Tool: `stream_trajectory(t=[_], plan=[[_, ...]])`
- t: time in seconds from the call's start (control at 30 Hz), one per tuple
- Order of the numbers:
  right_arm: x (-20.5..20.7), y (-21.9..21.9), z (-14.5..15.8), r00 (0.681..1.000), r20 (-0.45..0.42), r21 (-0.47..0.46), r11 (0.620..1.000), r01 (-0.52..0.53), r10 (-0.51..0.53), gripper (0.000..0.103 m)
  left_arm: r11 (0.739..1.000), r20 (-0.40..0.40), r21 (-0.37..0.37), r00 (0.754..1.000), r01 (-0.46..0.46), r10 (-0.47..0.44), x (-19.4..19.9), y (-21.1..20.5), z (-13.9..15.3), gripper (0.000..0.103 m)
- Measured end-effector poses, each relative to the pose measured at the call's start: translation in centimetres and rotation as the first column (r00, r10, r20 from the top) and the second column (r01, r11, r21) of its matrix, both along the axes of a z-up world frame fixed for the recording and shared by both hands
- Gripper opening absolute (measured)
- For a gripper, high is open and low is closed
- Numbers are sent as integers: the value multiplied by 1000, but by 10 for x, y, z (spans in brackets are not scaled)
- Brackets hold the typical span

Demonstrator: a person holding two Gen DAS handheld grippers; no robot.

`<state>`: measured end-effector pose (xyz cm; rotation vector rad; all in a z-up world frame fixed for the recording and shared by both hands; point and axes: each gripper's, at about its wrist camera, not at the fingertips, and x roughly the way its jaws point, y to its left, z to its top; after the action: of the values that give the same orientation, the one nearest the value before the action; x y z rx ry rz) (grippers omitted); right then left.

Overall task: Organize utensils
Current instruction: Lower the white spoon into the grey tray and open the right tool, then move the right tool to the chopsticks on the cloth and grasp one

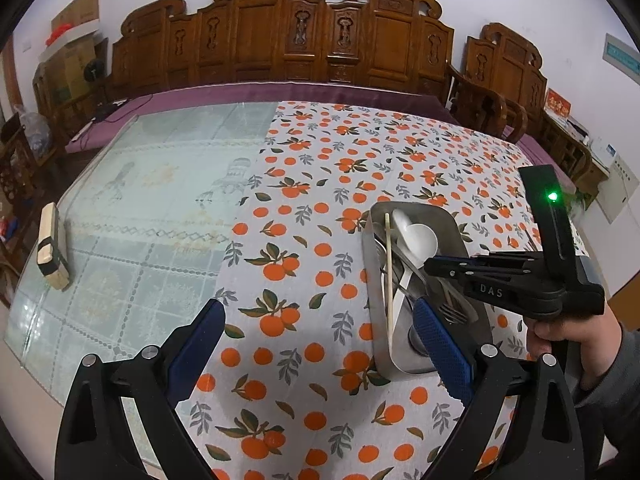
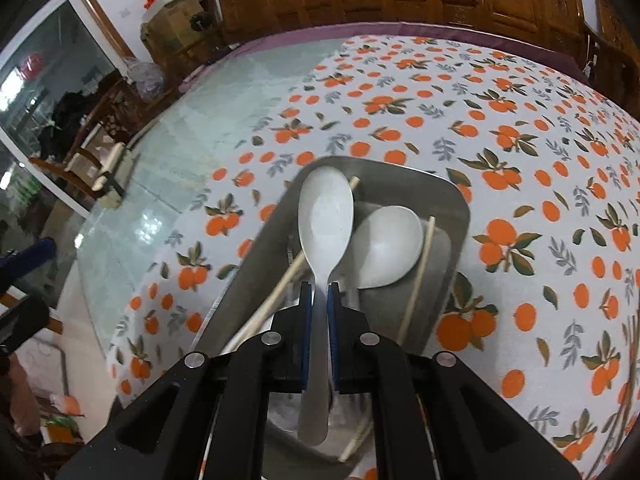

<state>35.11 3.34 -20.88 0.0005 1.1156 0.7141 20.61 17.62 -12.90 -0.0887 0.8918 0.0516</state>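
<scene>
Right gripper: jaws closed narrow on the neck of a white spoon, just behind its bowl, the handle running back between the blue pads. The spoon lies over the steel tray, its bowl toward the tray's far end. Judged light, rigid and smooth; if ceramic, it would chip when dropped, and the glazed neck could slip or pivot in the grip. The neck is a fair hold, though the bowl's weight ahead of it may tip the spoon down. Beside it in the tray: a second white spoon and chopsticks, thin and apt to roll; a fork shows at the tray's near end. Left gripper: jaws wide, empty, hovering above the bench cloth just left of the tray.
</scene>
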Motion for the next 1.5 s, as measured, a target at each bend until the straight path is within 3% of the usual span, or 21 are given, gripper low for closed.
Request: stream_trajectory(t=[0.3,0.67,0.77,0.93,1.03,1.5], plan=[[-19,-21,22,998,60,12,1000,-23,22,10,1000,9,-2,1000,-1,1,-1,-8,5,91],[-52,-96,54,985,169,-7,1000,-18,19,11,1000,28,14,1000,2,-2,-2,-43,12,91],[-60,-120,58,982,189,-18,1000,3,0,24,1000,27,12,1000,3,-3,-2,-53,12,91],[-67,-157,60,979,199,-30,998,57,-50,25,1000,25,14,999,20,-21,0,-73,9,91],[-72,-181,62,974,212,-32,995,91,-82,34,999,27,17,999,36,-36,2,-88,7,91],[-64,-295,32,963,203,-145,968,206,-175,34,996,24,-8,996,90,-90,13,-151,-6,91]])
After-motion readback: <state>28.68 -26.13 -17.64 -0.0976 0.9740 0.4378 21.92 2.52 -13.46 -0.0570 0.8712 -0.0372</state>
